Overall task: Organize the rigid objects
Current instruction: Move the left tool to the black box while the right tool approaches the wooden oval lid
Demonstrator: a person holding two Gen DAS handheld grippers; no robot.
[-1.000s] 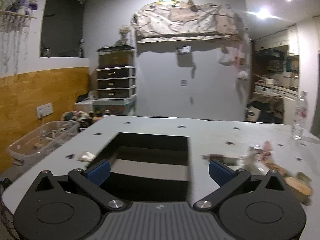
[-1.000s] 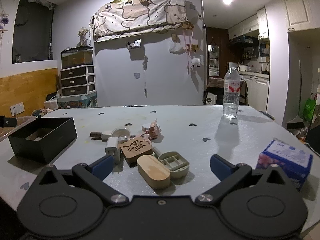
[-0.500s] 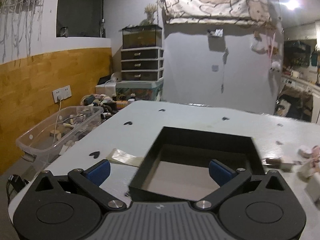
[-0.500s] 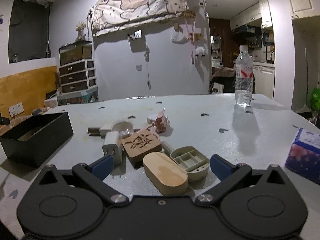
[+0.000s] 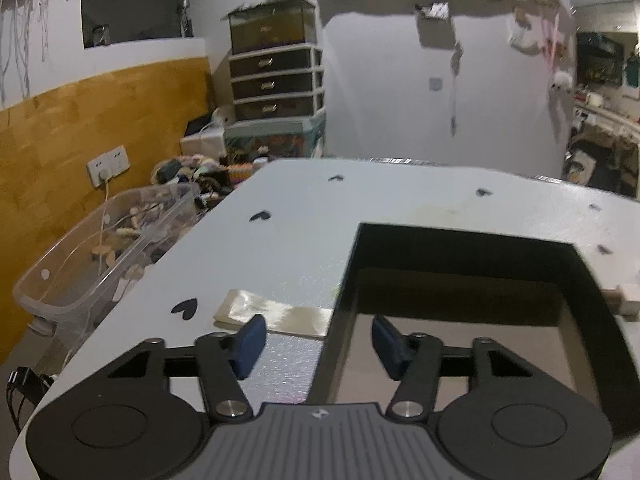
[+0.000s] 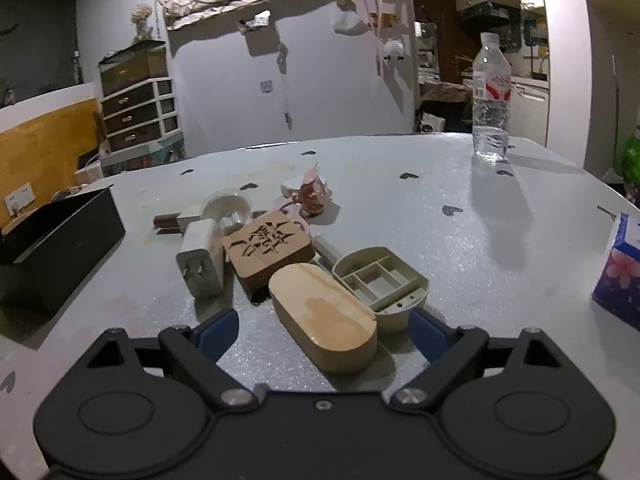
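An open black box (image 5: 472, 248) sits on the white table; it also shows at the left in the right wrist view (image 6: 64, 228). My left gripper (image 5: 318, 344) straddles the box's left wall, one finger outside and one inside, half closed with gaps to the wall. A pile of small objects lies before my right gripper (image 6: 322, 332): a wooden oval lid (image 6: 324, 320), a grey compartment tray (image 6: 380, 280), a carved wooden block (image 6: 268, 248), a white charger (image 6: 202, 264). The right gripper is open, with the oval lid between its fingers.
A flat clear packet (image 5: 276, 314) lies left of the box. A clear plastic bin (image 5: 104, 252) stands beyond the table's left edge. A water bottle (image 6: 491, 100) stands far right, a tissue pack (image 6: 620, 272) at the right edge.
My left gripper swung left over the box's left wall and its fingers narrowed. My right gripper moved forward and closer to the oval lid.
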